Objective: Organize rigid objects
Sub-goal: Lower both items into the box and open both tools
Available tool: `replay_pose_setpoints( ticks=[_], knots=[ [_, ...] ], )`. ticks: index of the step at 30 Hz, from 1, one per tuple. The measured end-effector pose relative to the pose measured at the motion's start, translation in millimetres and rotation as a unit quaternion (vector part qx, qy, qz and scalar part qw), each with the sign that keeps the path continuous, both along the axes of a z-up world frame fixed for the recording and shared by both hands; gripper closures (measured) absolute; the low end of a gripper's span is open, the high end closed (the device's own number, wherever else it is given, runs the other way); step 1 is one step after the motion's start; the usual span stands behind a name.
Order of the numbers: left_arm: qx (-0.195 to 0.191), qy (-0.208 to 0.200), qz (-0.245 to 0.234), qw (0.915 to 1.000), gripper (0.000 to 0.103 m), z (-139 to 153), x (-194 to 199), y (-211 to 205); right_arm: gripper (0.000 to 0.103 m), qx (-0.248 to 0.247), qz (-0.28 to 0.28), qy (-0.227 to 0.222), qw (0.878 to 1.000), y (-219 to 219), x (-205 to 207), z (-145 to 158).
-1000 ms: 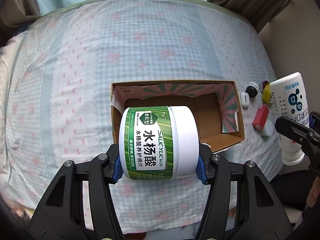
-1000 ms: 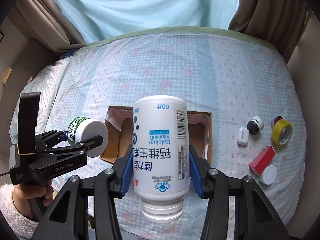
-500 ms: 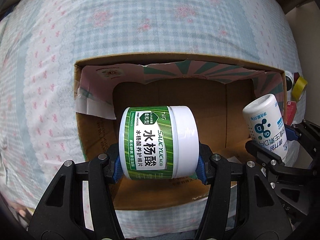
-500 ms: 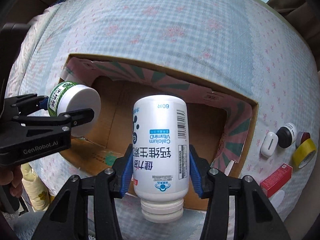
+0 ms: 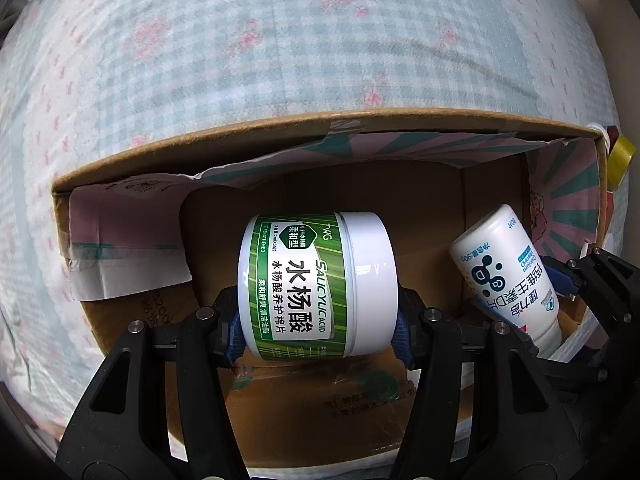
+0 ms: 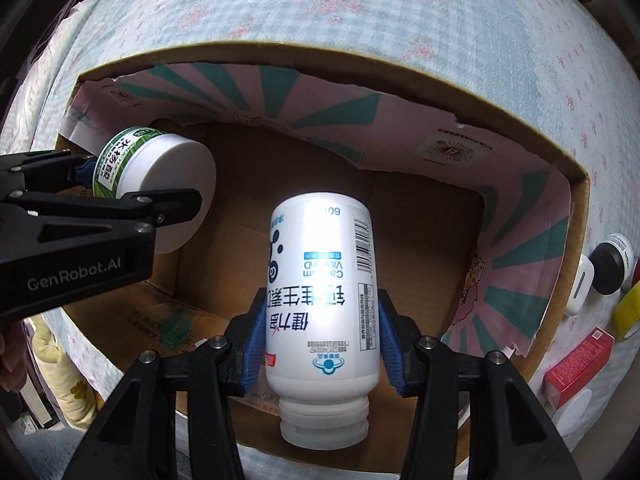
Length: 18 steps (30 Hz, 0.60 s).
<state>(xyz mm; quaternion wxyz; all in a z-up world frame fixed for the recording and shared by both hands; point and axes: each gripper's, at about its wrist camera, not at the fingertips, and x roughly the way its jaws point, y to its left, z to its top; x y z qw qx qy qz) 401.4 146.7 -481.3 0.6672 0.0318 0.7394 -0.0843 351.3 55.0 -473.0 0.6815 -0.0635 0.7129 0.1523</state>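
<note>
My left gripper (image 5: 318, 330) is shut on a green-labelled white jar (image 5: 316, 284), held on its side inside the open cardboard box (image 5: 280, 136). My right gripper (image 6: 318, 334) is shut on a white calcium bottle (image 6: 322, 300), held cap toward me, also inside the box (image 6: 440, 92). The jar shows at the left of the right wrist view (image 6: 156, 172), the bottle at the right of the left wrist view (image 5: 508, 276). Both are held low over the brown box floor; whether they touch it is hidden.
The box sits on a bed with a blue checked floral cover (image 5: 280, 48). Right of the box lie a white case (image 6: 580, 288), a black-capped jar (image 6: 610, 268), yellow tape (image 6: 628, 308), a red box (image 6: 580, 364) and a white lid (image 6: 576, 408).
Both grippers have moved forward and down from above the bed into the box, each still holding its object. The box now fills both views.
</note>
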Motion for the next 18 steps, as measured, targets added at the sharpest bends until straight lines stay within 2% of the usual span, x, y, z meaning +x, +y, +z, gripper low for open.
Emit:
replay_pose_setpoints(
  ticks=[1, 2, 3, 4, 5, 6, 11, 18],
  knots=[
    [0.002, -0.003, -0.006, 1.0, 0.049, 2, 0, -2, 0.057, 0.002, 0.0, -0.009, 1.0, -1, 1, 3],
    [0.008, -0.012, -0.014, 0.9998, 0.042, 6, 0, -5, 0.057, 0.01, -0.003, -0.015, 1.0, -2, 0, 6],
    [0.014, -0.023, -0.022, 0.9994, 0.011, 12, -1, -4, 0.055, 0.02, -0.011, -0.019, 1.0, -4, -1, 9],
    [0.018, -0.04, -0.027, 0.9987, 0.001, 20, -1, -5, 0.038, 0.024, -0.023, -0.023, 0.999, -7, -2, 12],
    [0.021, -0.054, -0.03, 0.9978, 0.0, 28, -1, -7, 0.022, 0.026, -0.033, -0.029, 0.999, -9, -3, 14],
    [0.019, -0.061, -0.034, 0.9974, 0.0, 34, -1, -8, 0.0, 0.032, -0.038, -0.031, 0.998, -11, -6, 17],
    [0.019, -0.075, -0.039, 0.9963, 0.0, 49, -3, -9, 0.0, 0.051, -0.04, -0.032, 0.997, -19, -23, 24],
    [0.014, -0.076, -0.023, 0.9968, 0.0, 65, -14, -1, 0.0, 0.046, -0.047, -0.045, 0.997, -22, -42, 42]
  ],
)
